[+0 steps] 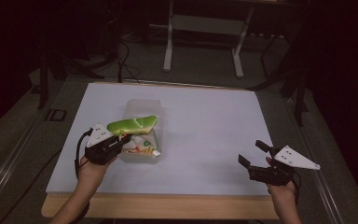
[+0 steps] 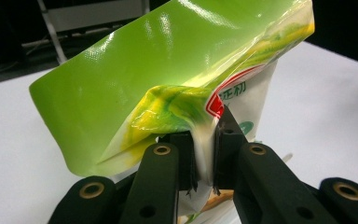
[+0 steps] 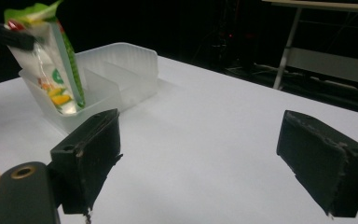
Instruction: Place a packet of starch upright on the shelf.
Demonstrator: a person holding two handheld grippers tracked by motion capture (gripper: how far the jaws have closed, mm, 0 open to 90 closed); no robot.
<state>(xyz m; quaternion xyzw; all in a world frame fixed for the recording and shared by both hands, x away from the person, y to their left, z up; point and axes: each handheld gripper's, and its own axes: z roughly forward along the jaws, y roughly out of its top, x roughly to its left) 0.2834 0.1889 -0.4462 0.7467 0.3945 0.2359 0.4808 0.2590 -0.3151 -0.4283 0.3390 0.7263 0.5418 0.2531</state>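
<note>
The pouch (image 1: 133, 124), green on top and white with printing below, hangs from our left gripper (image 1: 121, 140), whose jaws are clenched on the white edge of it; in the left gripper view the film is pinched flat between the 2 pads (image 2: 223, 140). Its long axis runs from the gripper away and to the right, tilted, and its lower end dips into the near compartment of the clear tray (image 1: 142, 106) directly beneath. In the right gripper view the pouch (image 3: 58, 70) stands almost upright, its bottom inside the tray's near section (image 3: 98, 88), a divider just behind it. So we judge the coming move is straight down from the left hand, then let go. Our right gripper (image 1: 254, 154) sits well apart at the right near corner, jaws released and holding nothing, too far to help. The table (image 1: 214, 140) is a plain white sheet on a wooden edge; beyond it the room is dark, with a white frame stand (image 1: 205, 28) and cables on the floor
</note>
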